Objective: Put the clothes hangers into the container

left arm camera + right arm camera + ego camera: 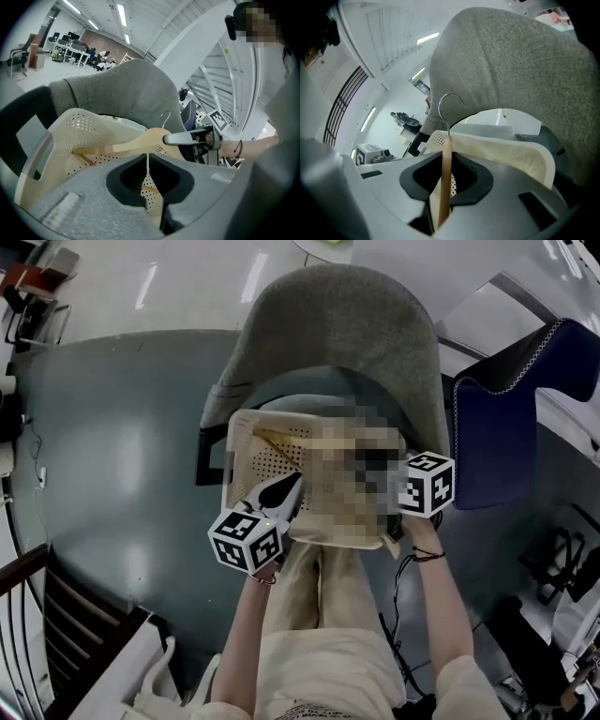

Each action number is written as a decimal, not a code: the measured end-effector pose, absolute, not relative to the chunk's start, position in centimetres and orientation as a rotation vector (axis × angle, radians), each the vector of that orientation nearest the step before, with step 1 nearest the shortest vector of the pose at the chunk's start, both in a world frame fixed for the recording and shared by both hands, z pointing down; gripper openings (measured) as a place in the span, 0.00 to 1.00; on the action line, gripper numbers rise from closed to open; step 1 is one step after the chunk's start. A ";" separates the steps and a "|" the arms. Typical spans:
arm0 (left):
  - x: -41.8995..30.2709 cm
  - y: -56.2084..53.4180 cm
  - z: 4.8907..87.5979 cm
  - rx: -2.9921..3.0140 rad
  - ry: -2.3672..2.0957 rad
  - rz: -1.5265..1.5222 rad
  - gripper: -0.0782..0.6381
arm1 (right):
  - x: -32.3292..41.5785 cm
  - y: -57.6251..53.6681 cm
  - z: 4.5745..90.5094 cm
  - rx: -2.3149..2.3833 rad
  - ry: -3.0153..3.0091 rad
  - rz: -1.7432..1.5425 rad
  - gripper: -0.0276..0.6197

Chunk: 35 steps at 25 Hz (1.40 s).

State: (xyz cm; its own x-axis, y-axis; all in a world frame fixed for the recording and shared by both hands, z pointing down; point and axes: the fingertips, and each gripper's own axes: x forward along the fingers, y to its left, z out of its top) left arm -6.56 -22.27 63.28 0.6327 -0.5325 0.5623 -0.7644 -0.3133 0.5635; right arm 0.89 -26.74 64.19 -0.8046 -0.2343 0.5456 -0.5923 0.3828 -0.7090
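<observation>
Wooden clothes hanger [446, 183] hook uppermost, clamped in the closed jaws of the right gripper [445, 161], one arm reaching down inside the cream perforated container [79, 126], left gripper [147, 161] clamped on the container's near wall, container resting on grey chair [337, 324].

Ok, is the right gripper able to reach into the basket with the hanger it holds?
Probably yes. The right gripper is shut on the hanger, whose far end is already inside the basket. The basket's top is open, and the left gripper only pinches its near wall.
</observation>
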 end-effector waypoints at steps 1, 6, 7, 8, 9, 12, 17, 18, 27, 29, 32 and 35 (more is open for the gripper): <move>-6.5 -22.4 63.5 1.999 -1.014 0.342 0.15 | 1.0 -26.9 64.3 0.723 -2.289 1.405 0.13; -6.4 -22.9 64.2 1.995 -1.008 0.338 0.15 | 1.7 -27.4 65.2 0.760 -2.254 1.479 0.13; -6.3 -23.0 64.3 1.994 -1.007 0.337 0.15 | 1.8 -27.5 65.4 0.771 -2.244 1.492 0.13; -6.2 -23.0 64.4 1.994 -1.004 0.336 0.15 | 2.0 -27.6 65.5 0.785 -2.233 1.504 0.13; -6.1 -23.1 64.5 1.993 -1.002 0.336 0.15 | 2.2 -27.8 65.8 0.799 -2.223 1.515 0.13; -5.9 -23.0 64.9 1.987 -0.999 0.331 0.15 | 2.6 -28.0 66.6 0.844 -2.193 1.542 0.14; -5.4 -22.7 65.1 1.985 -0.988 0.331 0.15 | 3.0 -28.1 67.1 0.886 -2.154 1.575 0.14; -5.3 -22.7 65.1 1.984 -0.987 0.331 0.15 | 3.0 -28.1 67.2 0.888 -2.148 1.575 0.14; -4.8 -22.3 65.5 1.974 -0.980 0.329 0.15 | 3.7 -28.3 68.0 0.991 -2.054 1.526 0.16; -4.8 -22.2 65.6 1.971 -0.979 0.330 0.15 | 3.8 -28.2 68.4 1.022 -2.020 1.497 0.18; -4.9 -22.1 65.5 1.968 -0.981 0.327 0.15 | 3.8 -28.2 68.8 1.048 -1.982 1.476 0.20; -4.9 -21.9 65.4 1.967 -0.985 0.323 0.15 | 3.8 -28.1 68.7 1.056 -1.972 1.459 0.22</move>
State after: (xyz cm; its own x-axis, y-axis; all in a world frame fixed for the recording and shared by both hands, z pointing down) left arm -4.93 -21.91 65.38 0.6508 -0.5145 0.5584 -0.7451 -0.2915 0.5998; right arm 3.83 -28.12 68.69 -0.5956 -0.3040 0.7435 -0.7999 0.1397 -0.5836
